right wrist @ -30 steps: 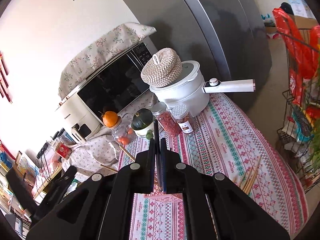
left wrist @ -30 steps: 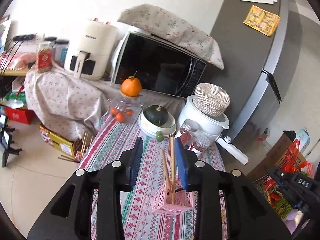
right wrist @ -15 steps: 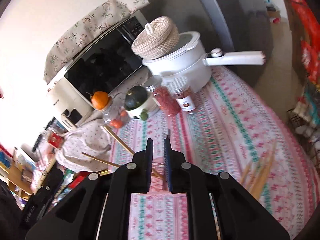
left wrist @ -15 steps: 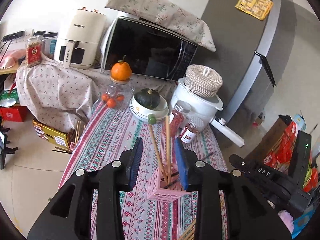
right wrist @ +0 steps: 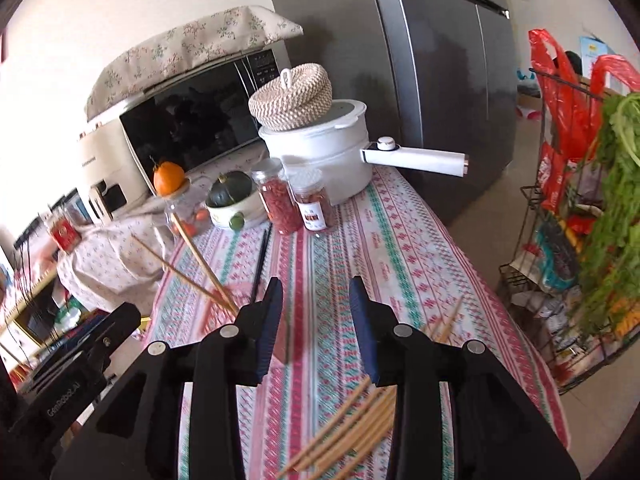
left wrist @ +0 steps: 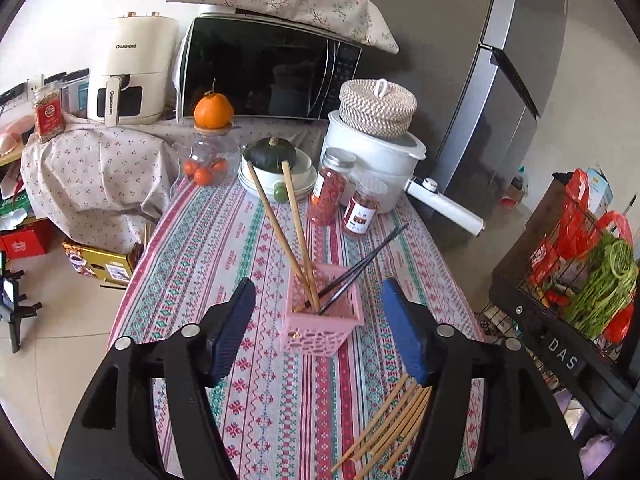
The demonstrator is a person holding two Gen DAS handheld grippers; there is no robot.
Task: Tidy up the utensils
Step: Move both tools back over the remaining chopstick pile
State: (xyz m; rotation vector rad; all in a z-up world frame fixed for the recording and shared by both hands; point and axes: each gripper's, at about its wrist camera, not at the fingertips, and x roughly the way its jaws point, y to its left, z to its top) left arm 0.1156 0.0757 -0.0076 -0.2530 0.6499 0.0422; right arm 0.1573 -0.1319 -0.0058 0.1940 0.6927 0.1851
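A small kitchen corner is seen, with a fridge (left wrist: pixel 516 80) and a microwave (left wrist: pixel 264 76) behind a desk (left wrist: pixel 208 248) covered in a striped, patterned cloth. On it, just ahead of the left tongs (left wrist: pixel 316 330) and framed between their jaws, a pink basket (left wrist: pixel 320 322) stands upright. Two wooden chopsticks (left wrist: pixel 298 232) and a pair of black chopsticks (left wrist: pixel 362 262) lean out of it. The jaws of the left tongs are opening and stand well apart; the basket lies between them but is not pressed by either pad. The jaws of the right tongs (right wrist: pixel 316 320) are opening too, with nothing clamped, only cloth seen in the gap.

A loose bundle of wooden chopsticks (left wrist: pixel 390 428) lies flat on the cloth, below and just right of the left tongs, and directly beneath the right tongs in the right wrist view.

The step in hand is judged to be the release after dropping sticks in, followed by collecting the bundle. The basket should be left untouched as the tongs are drawn clear, since it looks light and easily tipped by the leaning sticks. The bundle would best be taken near its middle, across the sticks, so that none slip out.
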